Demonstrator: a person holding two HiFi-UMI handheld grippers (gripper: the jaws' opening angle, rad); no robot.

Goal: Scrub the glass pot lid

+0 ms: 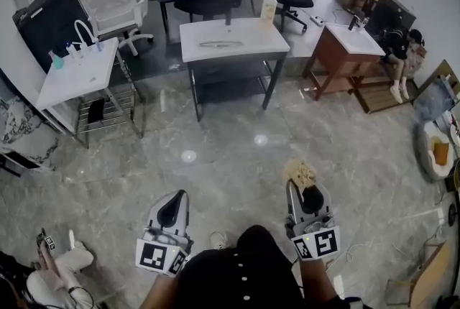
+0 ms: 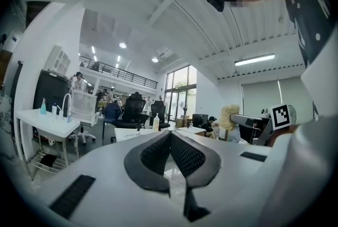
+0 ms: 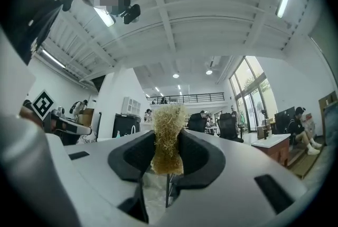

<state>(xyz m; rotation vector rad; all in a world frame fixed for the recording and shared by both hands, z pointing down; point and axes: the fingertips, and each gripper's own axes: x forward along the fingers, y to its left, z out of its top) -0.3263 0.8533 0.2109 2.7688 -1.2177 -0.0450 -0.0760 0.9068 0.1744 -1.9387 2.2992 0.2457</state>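
Note:
My right gripper (image 1: 303, 187) is shut on a tan fibrous scrubber (image 1: 300, 172), whose tuft sticks out past the fingertips. In the right gripper view the scrubber (image 3: 168, 115) is pinched between the black pads of the gripper (image 3: 168, 139). My left gripper (image 1: 176, 201) is shut with nothing in it; its pads meet at the tip (image 2: 170, 134). Both grippers are held level over the floor, well short of the white table (image 1: 266, 49). A flat glassy thing (image 1: 221, 44) lies on that table; it may be the pot lid.
A soap bottle (image 1: 269, 7) stands at the table's far right corner. A white sink stand (image 1: 54, 85) with a tap is at the left and a brown one (image 1: 338, 56) at the right. Office chairs stand behind the table. A person (image 1: 399, 49) sits at the far right.

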